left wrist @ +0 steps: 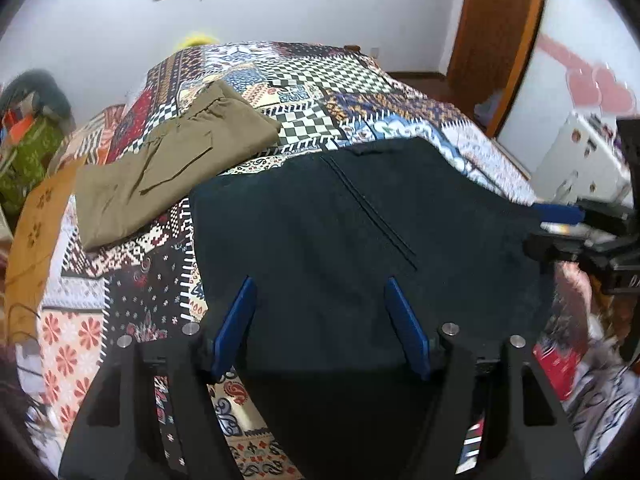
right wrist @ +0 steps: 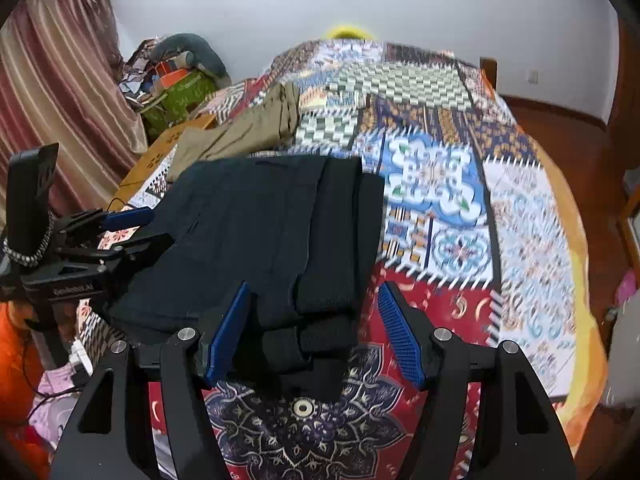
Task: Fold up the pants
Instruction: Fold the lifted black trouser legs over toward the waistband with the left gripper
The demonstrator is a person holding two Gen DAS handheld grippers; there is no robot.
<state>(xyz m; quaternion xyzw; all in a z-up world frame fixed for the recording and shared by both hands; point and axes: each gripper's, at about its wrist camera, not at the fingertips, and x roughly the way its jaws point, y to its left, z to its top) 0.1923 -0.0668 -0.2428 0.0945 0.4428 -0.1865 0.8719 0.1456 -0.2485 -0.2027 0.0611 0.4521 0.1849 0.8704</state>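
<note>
Dark navy pants (left wrist: 340,240) lie folded flat on the patterned bedspread (left wrist: 312,80); in the right wrist view the pants (right wrist: 260,232) show stacked leg layers along their right side. My left gripper (left wrist: 320,320) is open, its blue pads wide apart above the pants' near edge, holding nothing. My right gripper (right wrist: 316,324) is open over the pants' near end, empty. Each gripper shows in the other's view: the right one (left wrist: 560,220) at the pants' right edge, the left one (right wrist: 128,224) at their left edge.
Folded olive-brown pants (left wrist: 168,160) lie on the bed to the back left, also in the right wrist view (right wrist: 240,132). A cluttered pile with a green box (right wrist: 180,92) and a curtain (right wrist: 52,80) stand left. A wooden door (left wrist: 496,40) is at right.
</note>
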